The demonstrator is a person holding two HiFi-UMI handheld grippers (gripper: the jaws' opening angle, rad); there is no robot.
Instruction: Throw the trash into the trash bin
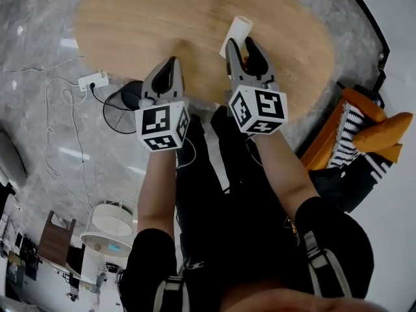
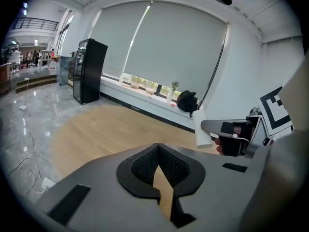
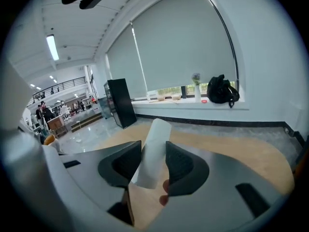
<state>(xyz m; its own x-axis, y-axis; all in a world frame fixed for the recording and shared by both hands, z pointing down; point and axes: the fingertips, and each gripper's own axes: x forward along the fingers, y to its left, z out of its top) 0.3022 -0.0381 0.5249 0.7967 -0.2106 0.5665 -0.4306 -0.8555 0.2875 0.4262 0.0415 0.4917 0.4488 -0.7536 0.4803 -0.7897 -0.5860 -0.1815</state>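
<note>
left gripper (image 1: 171,65): raised in front of the torso; fingers narrowed to a thin slit, nothing between them.
right gripper (image 3: 153,154): just beside the left gripper, at its 3 o'clock; fingers closed on a white paper tube (image 1: 236,30), one pad on each side.
white paper tube: slightly tilted, sticking out past the fingertips toward 12 o'clock, held clear above the floor.
wooden floor patch (image 1: 130,25): oval, light wood tone, beneath and beyond both grippers.
power strip (image 1: 92,80): white, on the grey marble floor (image 1: 39,129) at 9 o'clock of the left gripper, with a thin cable trailing off.
orange cushions (image 1: 383,132): at 3 o'clock of the right gripper, touching black-and-white striped fabric (image 1: 348,135).
black cabinet (image 2: 88,70): far off at 10 o'clock in the left gripper view, by the window wall.
black backpack (image 3: 222,90): on the window sill at 2 o'clock in the right gripper view, under drawn roller blinds (image 3: 188,47).
</note>
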